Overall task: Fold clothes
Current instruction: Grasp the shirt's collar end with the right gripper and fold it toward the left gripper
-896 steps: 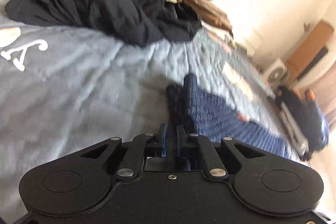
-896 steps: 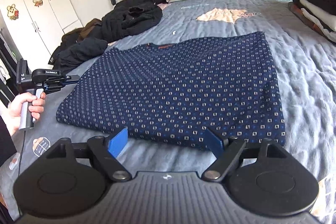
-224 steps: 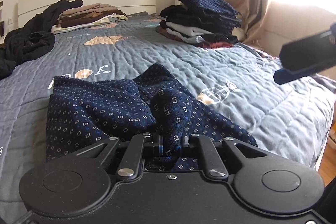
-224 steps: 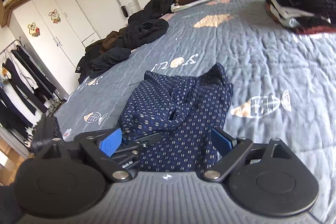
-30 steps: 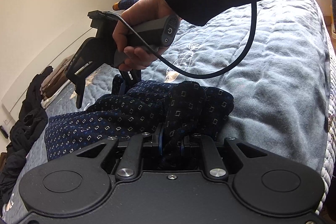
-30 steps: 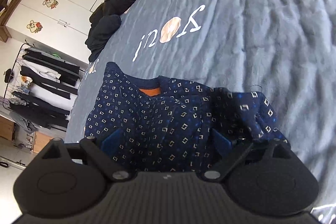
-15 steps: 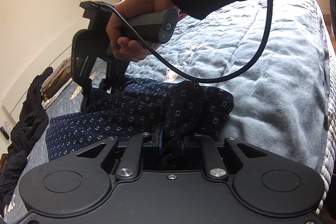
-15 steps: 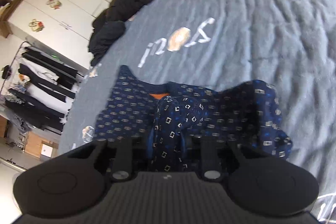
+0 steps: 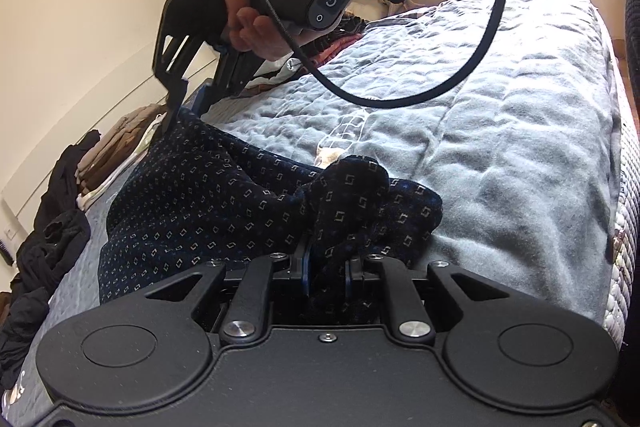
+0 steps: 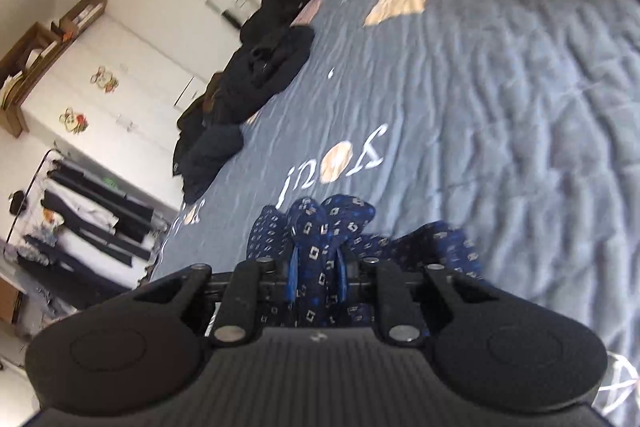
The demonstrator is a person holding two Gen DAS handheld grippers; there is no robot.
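Over at the far left edge of the grey quilted bedspread [image 9: 500, 131] there's a heap of loose black clothes [image 9: 56, 227], with a neater stack of folded brown and beige garments [image 9: 120, 143] up by the white headboard [image 9: 80, 131].

The navy sweater with the small square print [image 9: 208, 203] sits on the near part of the bed, closer to the right edge. It's bunched up, not flat. Its long axis runs from the near right, where it's wadded into a lump, up toward the far left, where one end is lifted off the cover. Which end is the collar I honestly can't tell from here.

Left gripper [image 9: 327, 269]: jaws pinched down to a narrow gap, with a thick fold of the sweater clamped between the blue pads and bulging above them.

Right gripper [image 9: 188, 103], held in the person's right hand [image 9: 276, 7] with a black cable [image 9: 440, 87] looping off the handle, is up at the raised far end. In the right wrist view it [image 10: 317, 269] is clamped nearly closed on another wad of the same fabric [image 10: 320, 227]. That view's a bit blurry, but the cloth is clearly between the fingers.
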